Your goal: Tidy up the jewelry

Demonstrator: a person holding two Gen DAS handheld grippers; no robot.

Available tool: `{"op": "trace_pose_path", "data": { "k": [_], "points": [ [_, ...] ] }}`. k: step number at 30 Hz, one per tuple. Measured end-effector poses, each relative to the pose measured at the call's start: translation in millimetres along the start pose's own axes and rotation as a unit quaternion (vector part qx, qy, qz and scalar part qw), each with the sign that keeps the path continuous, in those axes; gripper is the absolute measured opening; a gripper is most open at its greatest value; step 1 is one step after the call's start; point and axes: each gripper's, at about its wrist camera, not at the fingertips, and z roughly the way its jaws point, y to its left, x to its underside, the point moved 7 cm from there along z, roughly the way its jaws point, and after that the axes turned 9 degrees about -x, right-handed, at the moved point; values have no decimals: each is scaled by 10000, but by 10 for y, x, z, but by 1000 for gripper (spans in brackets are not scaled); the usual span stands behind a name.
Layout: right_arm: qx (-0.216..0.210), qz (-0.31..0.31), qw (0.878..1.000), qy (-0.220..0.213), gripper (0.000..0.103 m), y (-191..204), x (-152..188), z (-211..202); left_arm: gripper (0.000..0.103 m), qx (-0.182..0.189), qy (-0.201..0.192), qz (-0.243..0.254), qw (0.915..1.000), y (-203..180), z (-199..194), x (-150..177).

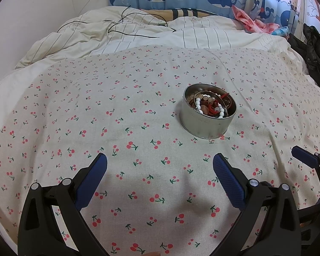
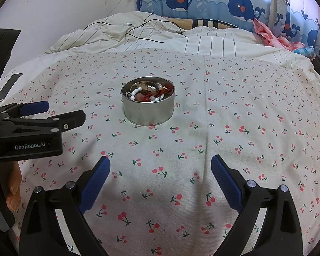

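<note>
A round silver tin (image 1: 204, 125) stands on the cherry-print cloth (image 1: 117, 106), ahead and to the right of my left gripper (image 1: 160, 162). It holds a tangle of jewelry (image 1: 211, 104): white bead bracelets, amber beads, red cord. My left gripper is open and empty, a good distance short of the tin. In the right wrist view the tin (image 2: 148, 113) sits ahead and slightly left, with the jewelry (image 2: 149, 93) inside. My right gripper (image 2: 160, 162) is open and empty too. The left gripper (image 2: 53, 112) shows at the left edge there, held by a hand (image 2: 13, 189).
Rumpled striped bedding (image 1: 138, 32) with a thin black cable (image 1: 125, 27) lies behind the cloth. Whale-print curtains (image 2: 224, 2) hang at the back. Pink fabric (image 1: 249, 21) and dark clothing (image 1: 315, 49) sit at the right. A dark flat object (image 2: 8, 85) lies at the cloth's left edge.
</note>
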Motion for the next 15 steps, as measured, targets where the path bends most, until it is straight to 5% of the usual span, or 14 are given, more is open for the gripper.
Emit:
{"op": "trace_pose_path", "data": {
  "k": [15],
  "points": [
    [45,-2,10000,-9,92,-33,5,-7,96,-30,84,71,9999,7,29,-1]
  ]
}}
